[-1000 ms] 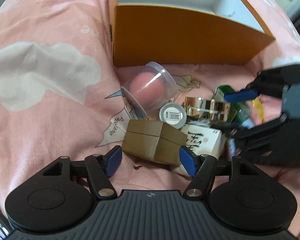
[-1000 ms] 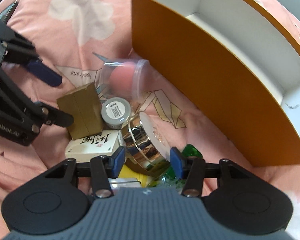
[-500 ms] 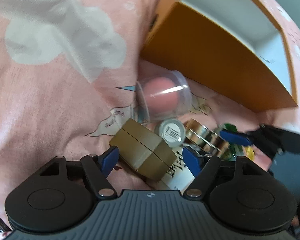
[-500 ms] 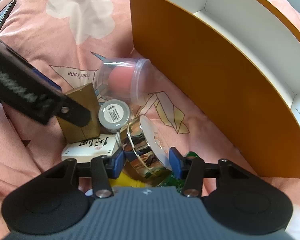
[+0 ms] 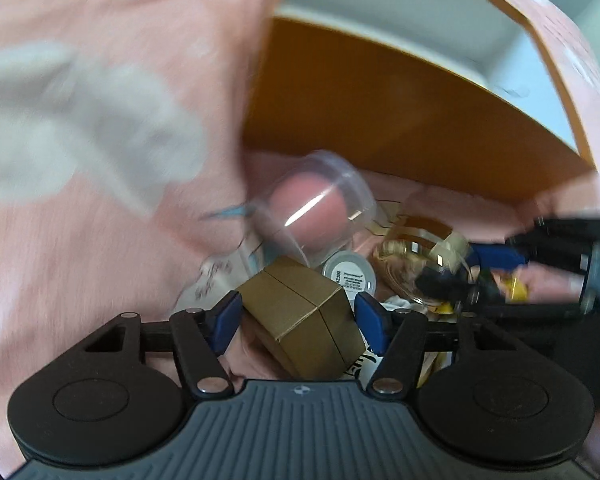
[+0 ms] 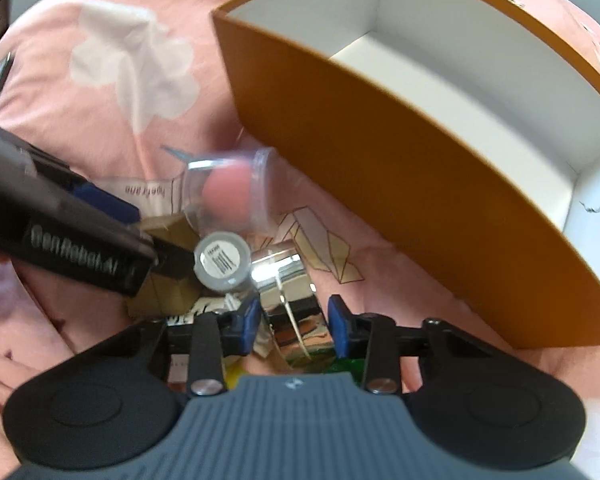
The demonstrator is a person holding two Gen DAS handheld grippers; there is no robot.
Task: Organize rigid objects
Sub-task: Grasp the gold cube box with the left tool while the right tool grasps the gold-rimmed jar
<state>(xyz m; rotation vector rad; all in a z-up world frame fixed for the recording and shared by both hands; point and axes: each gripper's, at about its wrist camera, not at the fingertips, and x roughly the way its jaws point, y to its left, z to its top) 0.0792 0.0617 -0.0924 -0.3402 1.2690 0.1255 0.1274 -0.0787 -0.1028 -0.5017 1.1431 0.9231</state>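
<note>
— Looking biggest first, what fills your twelve o'clock?
— Your orange box (image 6: 440,184). Your left gripper (image 5: 298,316) brackets the brown box (image 5: 300,320); contact unclear. Your right gripper (image 6: 292,324) pinches the chrome jar (image 6: 292,304). At eleven o'clock: small grey-lidded pot (image 6: 220,262).

box (image 6: 400,184): orange outside, white inside | sheet (image 6: 100,120): pink, white clouds | carton (image 5: 300,312): olive-brown

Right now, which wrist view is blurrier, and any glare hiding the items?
Left wrist: heavy motion smear across the pink sheet and orange box; the gold box stays fairly sharp. Right wrist: milder blur, with glare on the mirrored gold jar and a smeared clear cup.
</note>
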